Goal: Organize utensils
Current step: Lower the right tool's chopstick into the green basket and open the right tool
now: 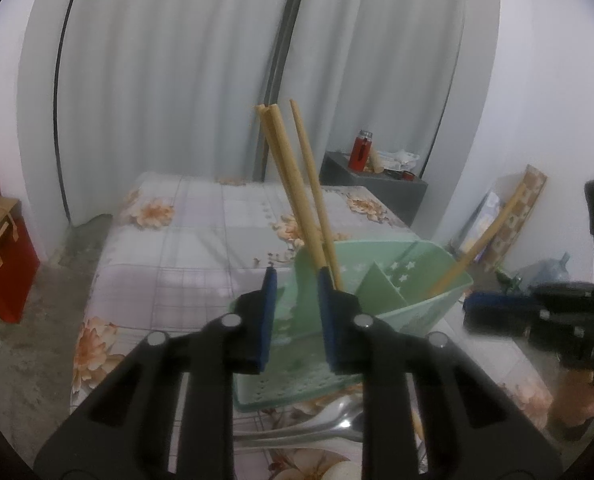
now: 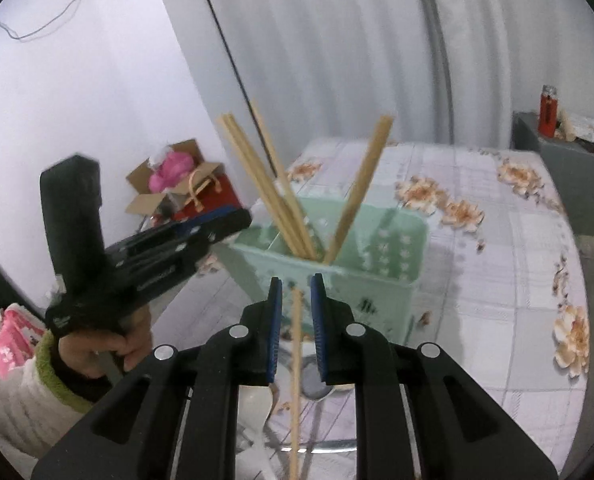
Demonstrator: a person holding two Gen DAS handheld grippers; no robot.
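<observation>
A mint-green utensil caddy (image 2: pixel 377 248) stands on a surface covered by a floral tablecloth (image 2: pixel 497 280), with white curtains (image 1: pixel 177 80) behind. A grey cabinet (image 1: pixel 377 188) beyond the far right corner of the cloth carries a red bottle (image 1: pixel 360 152). A red gift bag (image 1: pixel 5 272) and a cardboard box (image 2: pixel 169 188) sit on the floor at the left. Metal spoons (image 1: pixel 325 424) lie on the cloth at its near edge, under the left gripper.

The caddy has perforated walls with star cut-outs and inner dividers. Three bamboo chopsticks (image 1: pixel 297 184) lean together in one compartment; a fourth leaning chopstick (image 2: pixel 361 188) stands apart from them, tilted the opposite way.

The left gripper (image 1: pixel 297 316) hovers close to the near wall of the caddy; its jaws are apart and hold nothing, and the three chopsticks rise just beyond its right fingertip.

The right gripper (image 2: pixel 295 320) faces the caddy from the near side. A loose chopstick (image 2: pixel 295 380) runs lengthwise through the gap between its blue pads (image 2: pixel 275 328); the jaws stand apart, with daylight on both sides of the stick. Contact is not visible.
</observation>
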